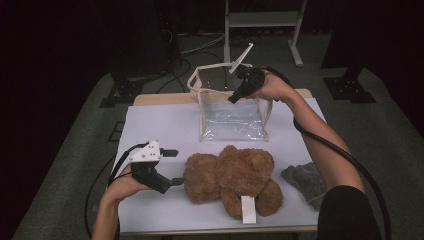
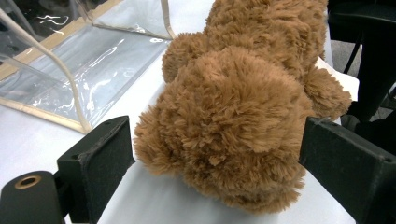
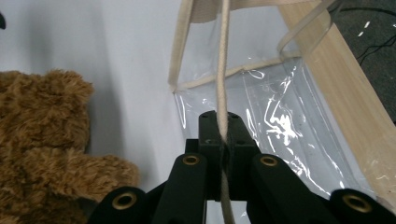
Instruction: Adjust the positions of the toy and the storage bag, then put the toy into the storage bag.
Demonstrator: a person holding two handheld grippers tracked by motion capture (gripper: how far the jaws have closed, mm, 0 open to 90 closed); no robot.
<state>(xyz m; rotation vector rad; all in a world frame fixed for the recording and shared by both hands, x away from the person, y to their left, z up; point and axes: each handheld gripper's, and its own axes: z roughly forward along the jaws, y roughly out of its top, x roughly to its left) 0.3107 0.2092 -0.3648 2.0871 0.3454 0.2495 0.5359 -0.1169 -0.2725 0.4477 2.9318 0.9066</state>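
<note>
A brown teddy bear [image 1: 230,180] lies on the white table top [image 1: 155,125] near the front edge. My left gripper [image 1: 173,167] is at the bear's left end, open. In the left gripper view its jaws [image 2: 219,154] stand on either side of a furry rounded part of the bear [image 2: 233,116]. A clear plastic bag [image 1: 231,117] with beige trim stands upright behind the bear. My right gripper [image 1: 234,98] reaches down to the bag's top from the right. In the right gripper view the gripper [image 3: 222,137] is shut on the bag's beige cord handle [image 3: 223,70].
A grey knitted cloth [image 1: 305,181] lies at the table's right front corner. A white tag [image 1: 248,210] hangs from the bear toward the front edge. Behind the table stands a metal frame [image 1: 262,20], and cables lie on the dark floor.
</note>
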